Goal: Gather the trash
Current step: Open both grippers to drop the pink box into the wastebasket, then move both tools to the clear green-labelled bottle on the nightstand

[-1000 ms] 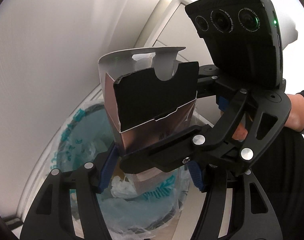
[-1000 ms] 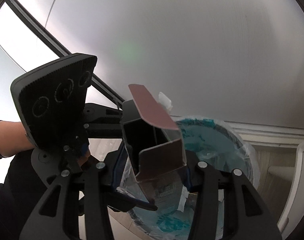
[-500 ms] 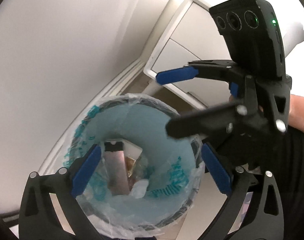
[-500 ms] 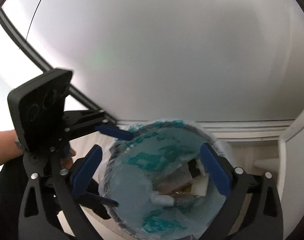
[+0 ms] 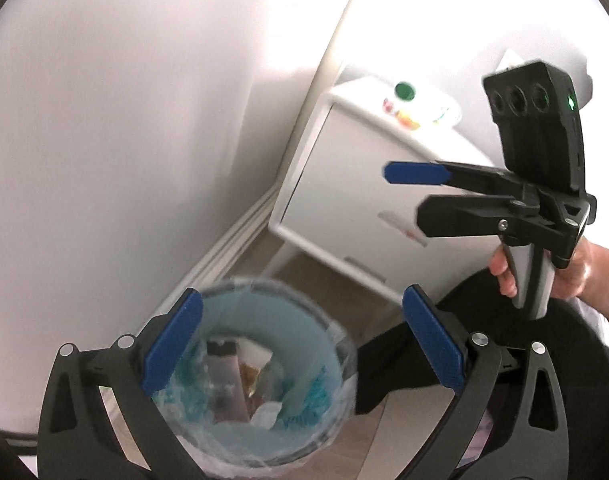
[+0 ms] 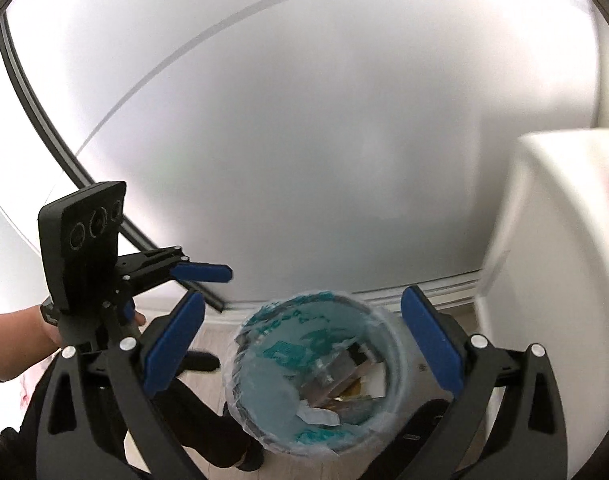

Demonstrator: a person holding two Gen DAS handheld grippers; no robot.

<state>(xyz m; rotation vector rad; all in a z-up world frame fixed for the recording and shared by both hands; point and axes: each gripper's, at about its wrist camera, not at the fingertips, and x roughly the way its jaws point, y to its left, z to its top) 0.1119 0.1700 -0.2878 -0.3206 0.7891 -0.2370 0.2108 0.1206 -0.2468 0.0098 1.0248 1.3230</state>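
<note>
We hold both grippers above the trash bin (image 5: 260, 380), and neither carries anything. Our left gripper (image 5: 302, 344) has its blue-padded fingers (image 5: 170, 344) spread wide, with the bin's mouth showing between them at about 6 o'clock in the left wrist view. Our right gripper (image 6: 302, 344) is likewise spread wide, the bin (image 6: 316, 372) sitting between its fingers (image 6: 432, 344) in the right wrist view. The bin is lined with a clear bag printed in teal, and inside it lies the brown carton (image 5: 226, 384) among crumpled paper and wrappers; the carton (image 6: 340, 376) rests toward 3 o'clock in the right wrist view. A white cabinet (image 5: 344, 200) stands beside the bin at 1 o'clock, with a blurred bottle (image 5: 420, 106) lying on top. The white wall (image 6: 304, 120) rises behind the bin.
</note>
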